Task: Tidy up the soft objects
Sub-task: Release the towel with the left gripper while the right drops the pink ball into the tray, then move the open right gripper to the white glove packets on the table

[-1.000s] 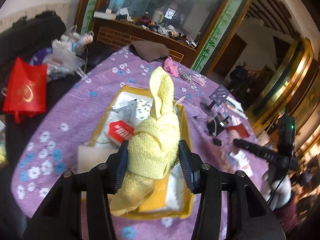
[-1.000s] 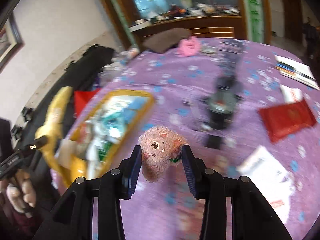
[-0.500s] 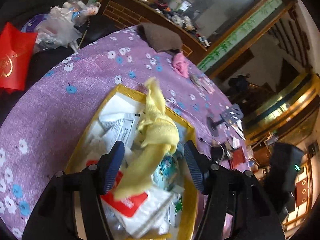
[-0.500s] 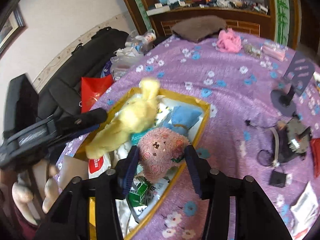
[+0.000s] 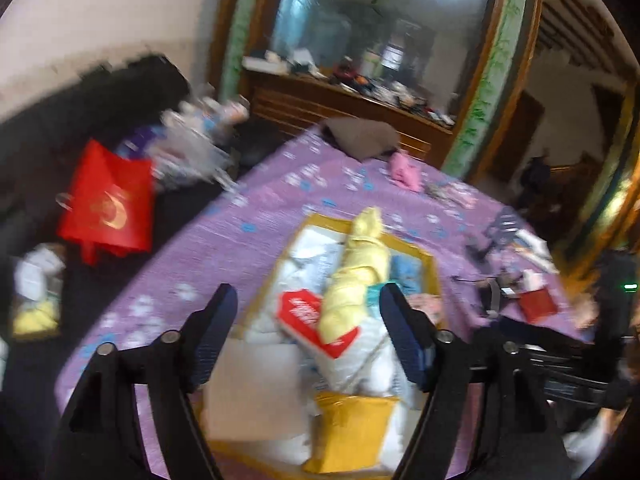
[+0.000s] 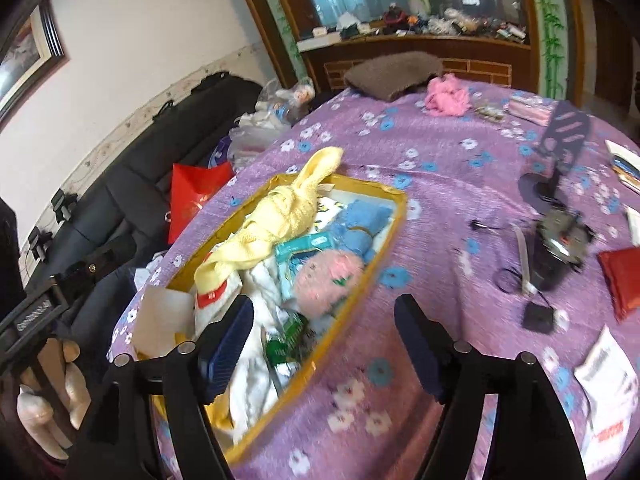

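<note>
A knotted yellow towel (image 5: 356, 276) (image 6: 280, 216) lies across the packets in the yellow box (image 5: 430, 268) (image 6: 384, 248) on the purple flowered table. Beside it in the box rests a pink plush toy (image 6: 328, 280), next to a blue cloth (image 6: 362, 220). My left gripper (image 5: 308, 332) hovers over the box's near end, jaws opening, nothing between them. My right gripper (image 6: 324, 348) hangs over the box's near right edge, jaws also opening and empty. The left gripper's tool (image 6: 36, 312) and a hand holding it show at the right wrist view's left edge.
A brown cloth (image 6: 394, 72) and a pink cloth (image 6: 446, 96) lie at the table's far side. A phone stand (image 6: 560, 152), a dark gadget with cables (image 6: 560, 240), a red packet (image 6: 624, 276) and papers sit to the right. A red bag (image 5: 108, 200) rests on the black sofa.
Both grippers let go and opened. The yellow towel dropped from the left gripper into the box, and the pink plush left the right gripper and now lies in the box.
</note>
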